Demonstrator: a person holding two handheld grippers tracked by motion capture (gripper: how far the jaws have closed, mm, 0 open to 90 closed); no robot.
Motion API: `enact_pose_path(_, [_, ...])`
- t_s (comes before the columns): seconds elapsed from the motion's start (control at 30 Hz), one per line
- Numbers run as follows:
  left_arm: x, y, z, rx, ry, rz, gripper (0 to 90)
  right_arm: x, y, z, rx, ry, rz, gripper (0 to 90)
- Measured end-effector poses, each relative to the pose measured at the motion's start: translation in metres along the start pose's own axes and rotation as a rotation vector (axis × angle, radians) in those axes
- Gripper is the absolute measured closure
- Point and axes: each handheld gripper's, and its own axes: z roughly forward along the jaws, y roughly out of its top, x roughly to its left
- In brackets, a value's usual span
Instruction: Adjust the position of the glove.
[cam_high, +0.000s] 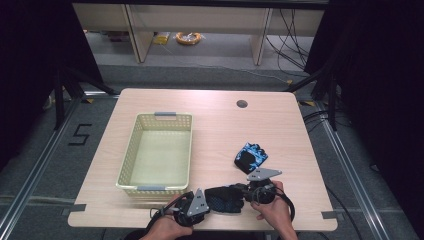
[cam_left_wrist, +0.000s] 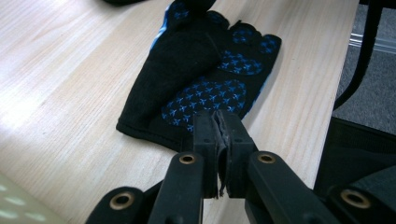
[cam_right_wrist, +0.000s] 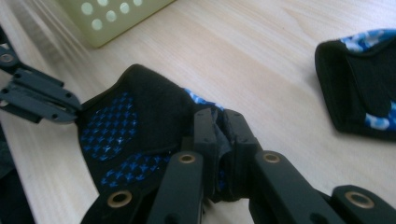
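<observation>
Both tongs are closed on the near glove (cam_high: 224, 199): left gripper (cam_left_wrist: 223, 135) pinching its cuff, right gripper (cam_right_wrist: 224, 135) hiding its 3 o'clock edge.

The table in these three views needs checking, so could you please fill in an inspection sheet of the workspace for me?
Surface: light wooden table, round hole near the far edge.
Job's things: black glove with blue pattern lying at the near edge; second glove lying apart, farther in.
Clutter: pale green basket, nothing seen inside.
Grippers: left gripper shut on one end of the near glove; right gripper shut on its other end.
Cables: black cable loops from the right gripper.
Surroundings: grey floor, tape mark, coiled yellow cable beyond the table.
</observation>
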Motion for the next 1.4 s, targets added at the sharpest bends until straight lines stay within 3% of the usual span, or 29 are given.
enact_pose_path(0.2, [0.002, 0.001, 0.003, -0.006, -0.006, -0.003, 85.8, 0.0, -0.004, -0.005, 0.014, -0.011, 0.039, 85.3])
enact_pose_path(0.33, [0.004, 0.001, 0.006, -0.013, -0.01, -0.022, 85.0, 0.0, -0.005, -0.005, 0.034, -0.04, 0.032, 84.7])
enact_pose_path(0.5, [0.005, 0.002, 0.007, -0.019, -0.005, -0.009, 84.5, -0.004, -0.008, -0.003, 0.026, -0.058, 0.042, 84.1])
enact_pose_path(0.53, [0.004, 0.002, 0.007, -0.014, -0.011, -0.025, 84.2, -0.006, -0.008, -0.004, 0.052, -0.054, 0.054, 83.7])
enact_pose_path(0.63, [0.004, 0.002, 0.008, -0.021, -0.007, -0.021, 82.8, -0.008, -0.01, -0.001, 0.04, -0.064, 0.026, 83.2])
enact_pose_path(0.77, [0.004, 0.001, 0.006, -0.017, -0.013, -0.022, 75.6, -0.007, -0.009, -0.004, 0.077, -0.072, 0.043, 80.0])
enact_pose_path(0.8, [0.001, 0.002, 0.006, -0.03, -0.022, -0.043, 72.8, -0.008, -0.01, -0.004, 0.069, -0.078, 0.033, 74.0])
enact_pose_path(0.83, [0.001, 0.002, 0.006, -0.03, -0.022, -0.043, 69.1, -0.008, -0.01, -0.004, 0.069, -0.078, 0.033, 74.0])
enact_pose_path(0.87, [0.0, 0.003, 0.002, -0.03, -0.026, -0.039, 64.1, -0.009, -0.009, -0.006, 0.056, -0.067, 0.064, 67.1])
enact_pose_path(0.9, [-0.002, 0.003, 0.0, -0.033, -0.035, -0.055, 58.6, -0.011, -0.008, -0.007, 0.036, -0.077, 0.035, 62.9])
enact_pose_path(0.97, [-0.003, 0.003, -0.002, -0.044, -0.039, -0.066, 51.9, -0.01, -0.007, -0.008, 0.003, -0.078, 0.05, 61.4])
enact_pose_path(1.0, [-0.003, 0.003, -0.005, -0.038, -0.034, -0.065, 48.9, -0.014, -0.004, -0.015, -0.014, -0.118, -0.005, 59.3])
enact_pose_path(1.03, [-0.002, 0.003, -0.008, -0.041, -0.035, -0.055, 48.9, -0.014, -0.004, -0.015, -0.014, -0.118, -0.005, 59.3])
enact_pose_path(1.07, [-0.005, 0.001, -0.013, -0.063, -0.032, -0.111, 42.9, -0.017, -0.001, -0.02, -0.047, -0.148, -0.012, 58.0])
enact_pose_path(1.13, [-0.003, -0.001, -0.017, -0.052, -0.045, -0.105, 41.3, -0.02, 0.0, -0.022, -0.064, -0.157, -0.026, 57.6])
enact_pose_path(1.23, [-0.001, -0.007, -0.024, -0.052, -0.027, -0.11, 35.2, -0.034, 0.003, -0.019, -0.071, -0.183, -0.005, 56.8])
enact_pose_path(1.3, [-0.001, -0.011, -0.028, -0.043, -0.027, -0.155, 33.9, -0.037, 0.004, -0.017, -0.064, -0.19, -0.006, 56.9])
enact_pose_path(1.33, [0.001, -0.013, -0.03, -0.044, -0.019, -0.148, 31.8, -0.042, 0.009, -0.013, -0.07, -0.2, -0.016, 56.9])
enact_pose_path(1.4, [0.002, -0.019, -0.033, -0.04, -0.021, -0.188, 30.9, -0.046, 0.014, -0.008, -0.078, -0.202, -0.04, 56.9])
